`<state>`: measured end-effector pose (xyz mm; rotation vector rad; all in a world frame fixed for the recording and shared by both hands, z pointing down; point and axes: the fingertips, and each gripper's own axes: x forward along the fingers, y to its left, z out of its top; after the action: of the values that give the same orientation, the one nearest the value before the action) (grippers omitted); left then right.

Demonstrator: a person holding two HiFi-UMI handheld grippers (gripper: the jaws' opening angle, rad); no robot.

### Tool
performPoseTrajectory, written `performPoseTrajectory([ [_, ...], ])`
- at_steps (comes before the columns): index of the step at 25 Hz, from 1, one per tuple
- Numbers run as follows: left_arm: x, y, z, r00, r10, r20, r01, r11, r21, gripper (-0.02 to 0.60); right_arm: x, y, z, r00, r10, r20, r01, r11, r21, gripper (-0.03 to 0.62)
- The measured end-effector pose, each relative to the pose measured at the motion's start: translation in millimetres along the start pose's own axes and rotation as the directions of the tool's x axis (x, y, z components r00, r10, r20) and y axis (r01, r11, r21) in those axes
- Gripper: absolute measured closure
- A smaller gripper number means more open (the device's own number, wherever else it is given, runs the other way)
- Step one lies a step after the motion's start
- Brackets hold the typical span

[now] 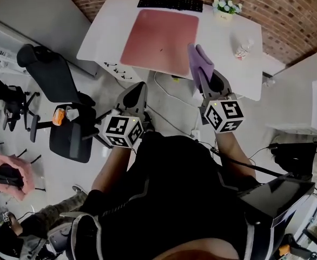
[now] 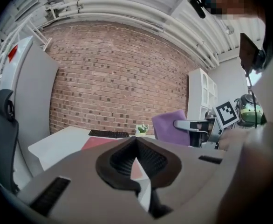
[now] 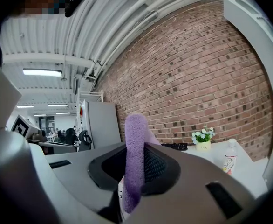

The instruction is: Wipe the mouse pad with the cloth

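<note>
While the left gripper (image 1: pixel 138 89) hangs closed and empty, the right gripper (image 1: pixel 203 75) clamps the cloth (image 1: pixel 197 63) for wiping the mouse pad (image 1: pixel 158 34) above.

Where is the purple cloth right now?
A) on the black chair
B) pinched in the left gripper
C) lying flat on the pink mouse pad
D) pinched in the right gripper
D: the right gripper view shows the purple cloth clamped between the jaws of the right gripper, sticking up out of them.
</note>
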<state>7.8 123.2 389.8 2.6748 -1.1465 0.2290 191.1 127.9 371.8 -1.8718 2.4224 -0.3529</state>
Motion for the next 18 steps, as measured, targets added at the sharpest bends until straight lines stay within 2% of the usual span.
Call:
performPoseTrajectory([
  [9, 52, 79, 16, 0.998, -0.055, -0.027, 0.055, 0.998, -0.016, 0.578, 66, -10, -15, 0.994, -0.096, -0.055, 0.097, 0.995, 0.009, 0.534],
  [13, 62, 98, 13, 0.995, -0.085, -0.045, 0.084, 0.996, -0.020, 0.578, 80, -14, -27, 0.988, -0.135, -0.080, 0.136, 0.991, 0.001, 0.534],
  [18, 68, 136, 8, 0.994, -0.088, -0.057, 0.086, 0.996, -0.035, 0.578, 95, -23, -46, 0.971, -0.213, -0.105, 0.215, 0.977, 0.004, 0.534],
])
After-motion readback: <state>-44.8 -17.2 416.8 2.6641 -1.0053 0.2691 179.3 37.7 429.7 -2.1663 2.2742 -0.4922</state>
